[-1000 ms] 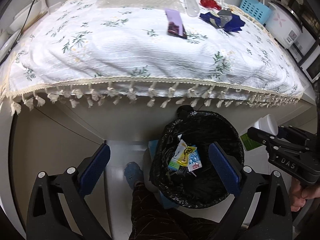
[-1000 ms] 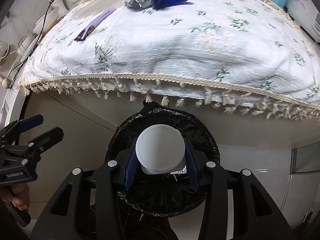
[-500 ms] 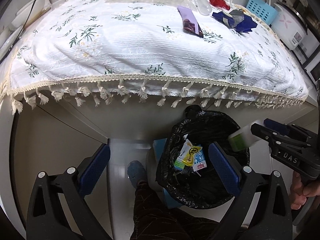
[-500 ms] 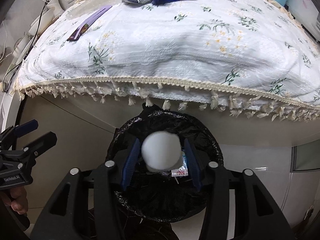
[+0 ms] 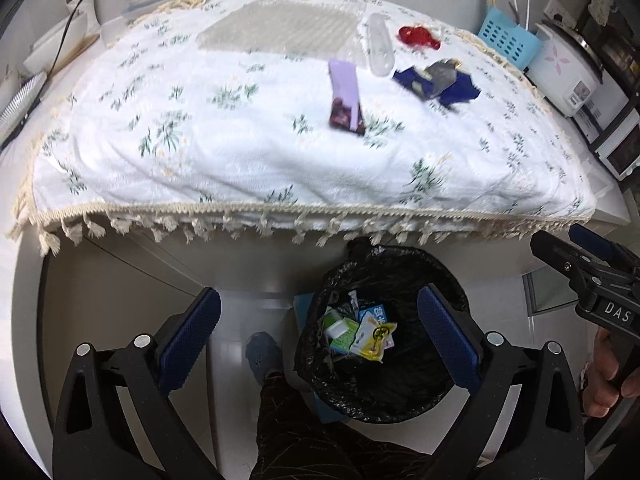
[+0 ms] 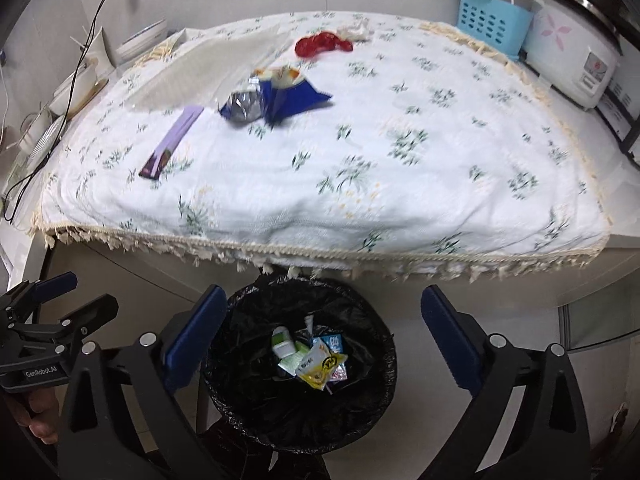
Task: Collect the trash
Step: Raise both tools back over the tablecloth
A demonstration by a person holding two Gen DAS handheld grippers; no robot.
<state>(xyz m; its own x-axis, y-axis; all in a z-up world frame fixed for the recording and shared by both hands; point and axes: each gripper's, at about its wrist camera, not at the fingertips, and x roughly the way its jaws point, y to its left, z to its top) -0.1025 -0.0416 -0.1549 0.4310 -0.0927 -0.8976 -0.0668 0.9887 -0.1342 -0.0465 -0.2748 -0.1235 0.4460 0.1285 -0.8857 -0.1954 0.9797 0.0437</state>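
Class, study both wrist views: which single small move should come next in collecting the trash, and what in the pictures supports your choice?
Probably lift the right hand-held gripper from above the bin toward the blue wrapper. Both it and the left hand-held gripper are open and hold nothing, while that wrapper, a purple wrapper and a red wrapper lie on the tablecloth.
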